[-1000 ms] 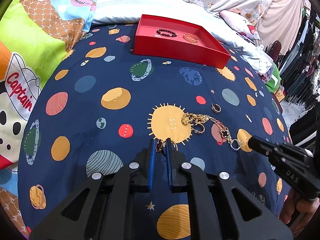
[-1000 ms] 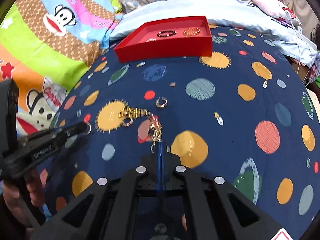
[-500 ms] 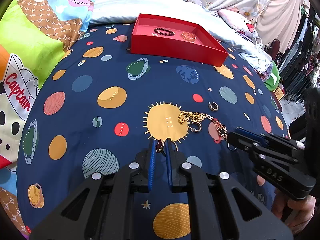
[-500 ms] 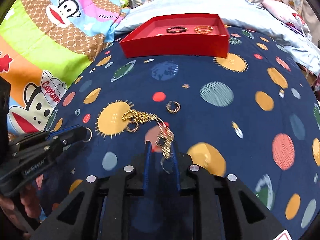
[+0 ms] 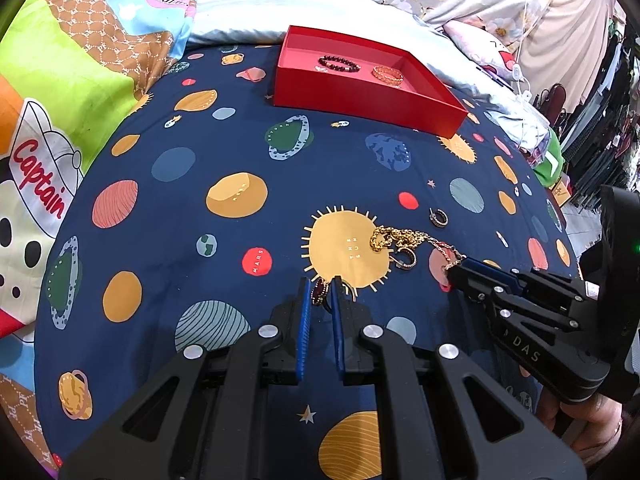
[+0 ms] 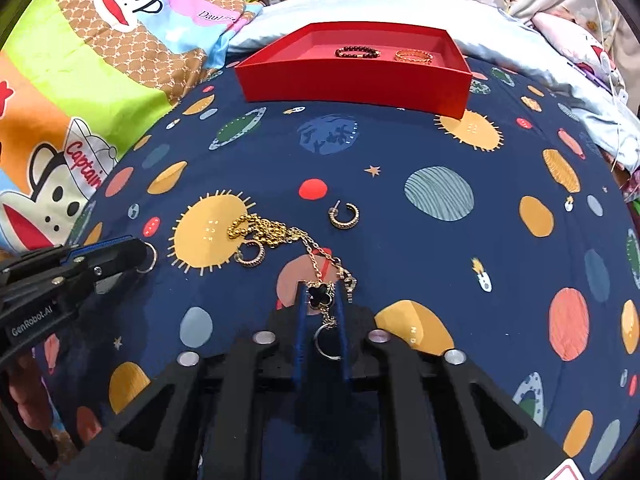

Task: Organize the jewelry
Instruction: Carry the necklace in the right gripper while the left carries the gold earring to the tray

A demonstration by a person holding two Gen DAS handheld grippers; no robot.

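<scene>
Right wrist: clover pendant [image 6: 320, 298] pinched between fingers [image 6: 301, 320].

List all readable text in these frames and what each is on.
"Captain": cartoon quilt.
"MARS": red dot on planet bedsheet.
"DAS": right claw body.
"GenRobot.AI": left claw body.
Pink quilt lettering, sun and yellow planet print: too small to read.

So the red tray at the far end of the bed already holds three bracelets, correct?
Not three: the red tray holds two bracelets, a dark beaded bracelet and a gold bracelet, side by side. The right wrist view shows this; the tray does sit at the far end.
</scene>
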